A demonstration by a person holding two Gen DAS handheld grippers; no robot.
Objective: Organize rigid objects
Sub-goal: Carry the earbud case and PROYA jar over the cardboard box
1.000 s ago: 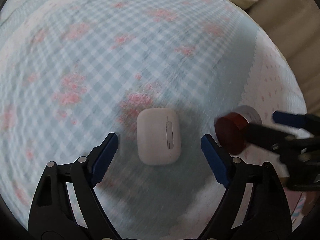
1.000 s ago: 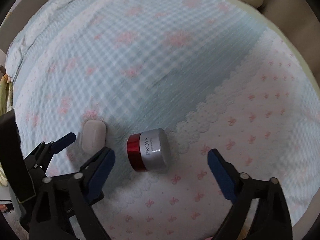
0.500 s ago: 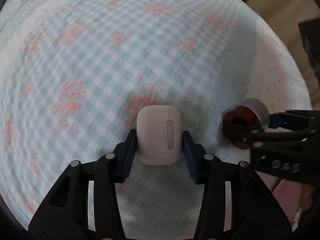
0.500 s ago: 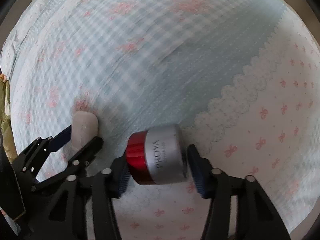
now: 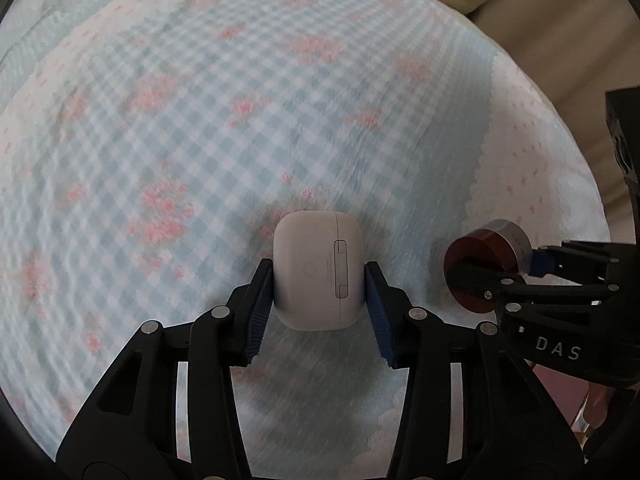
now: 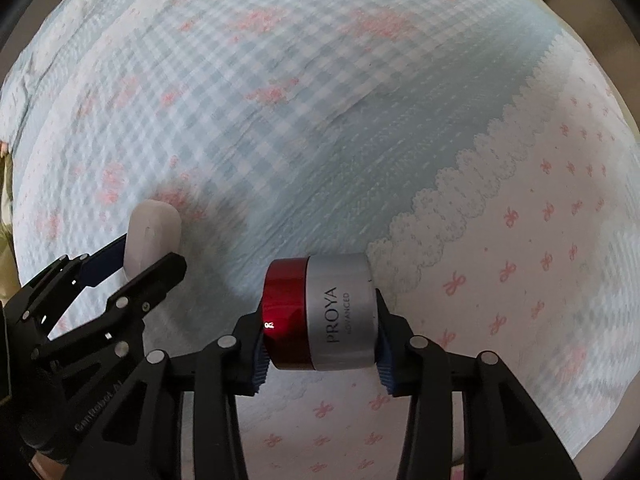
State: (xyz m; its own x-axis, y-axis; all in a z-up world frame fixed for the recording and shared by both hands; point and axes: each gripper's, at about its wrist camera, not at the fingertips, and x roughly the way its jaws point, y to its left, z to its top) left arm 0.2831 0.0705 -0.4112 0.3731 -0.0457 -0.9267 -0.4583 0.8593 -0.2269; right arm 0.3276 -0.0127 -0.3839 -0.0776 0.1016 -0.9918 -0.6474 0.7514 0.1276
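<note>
Evidently both pickups are in hand at once. The left tool is clenched on the white earbud case, its blue pads pressing the two long sides, a sensible grip since those flanks are flat and the rounded ends would slip. The right tool is clamped on the cream jar, one pad on the red base end and one on the silver lid end, so the jar lies sideways between the jaws with its PROYA lettering facing up. Both things sit low over the bedspread, a blue gingham quilt with pink flowers and a white bow-printed border (whether they touch the fabric I cannot tell).

Nearby, little stands in the way: the quilt ahead carries nothing else, and beige bedding lies beyond its edge. My guess is that the real hazard is the two tools themselves, held just beside each other, which could knock together when carried off.
</note>
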